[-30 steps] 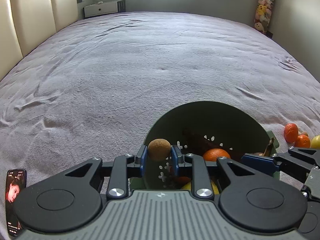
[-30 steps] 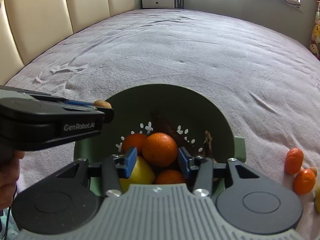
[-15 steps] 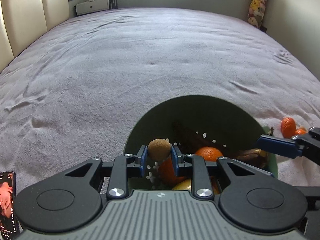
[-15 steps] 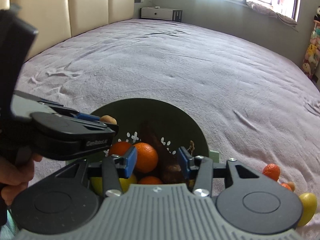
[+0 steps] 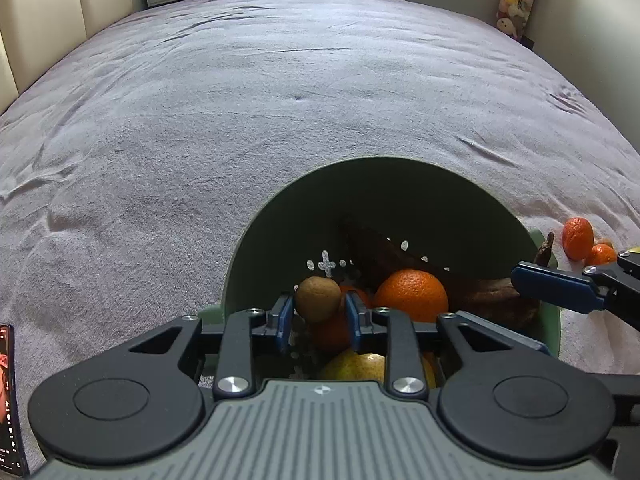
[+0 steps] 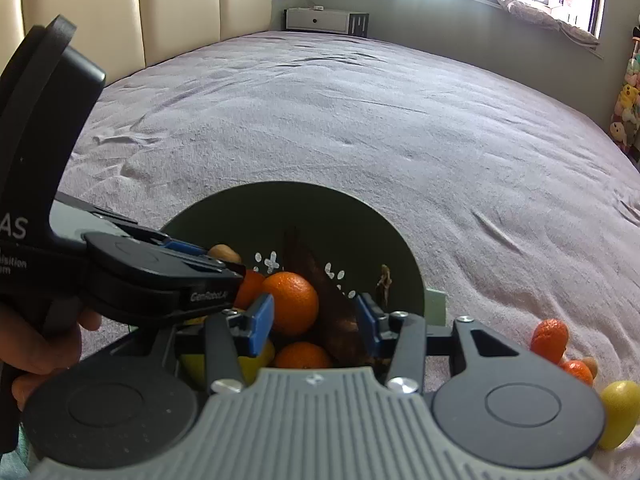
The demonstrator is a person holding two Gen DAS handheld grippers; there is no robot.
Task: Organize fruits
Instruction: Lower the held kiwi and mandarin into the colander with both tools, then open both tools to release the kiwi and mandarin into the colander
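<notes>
My left gripper (image 5: pixel 319 314) is shut on a small brown kiwi (image 5: pixel 318 299) and holds it over the green basket (image 5: pixel 400 188). The basket holds oranges (image 5: pixel 412 294), a yellow pear (image 5: pixel 356 366) and a dark banana (image 5: pixel 380 252). In the right wrist view the left gripper (image 6: pixel 228 266) comes in from the left with the kiwi (image 6: pixel 225 254) over the basket (image 6: pixel 288 208). My right gripper (image 6: pixel 314 320) is open and empty, just above the basket's near side, with an orange (image 6: pixel 292 302) seen between its fingers.
Loose fruit lies on the bed right of the basket: two tangerines (image 6: pixel 550 338) (image 6: pixel 576 370) and a yellow fruit (image 6: pixel 618 414). A phone (image 5: pixel 10 408) lies at the far left. The wide grey bed (image 5: pixel 280 100) stretches beyond, with a padded headboard (image 6: pixel 180 12) to the left.
My left gripper has moved the kiwi from the basket's near-left rim to over its inside. My right gripper has pulled back and up a little, still open.
</notes>
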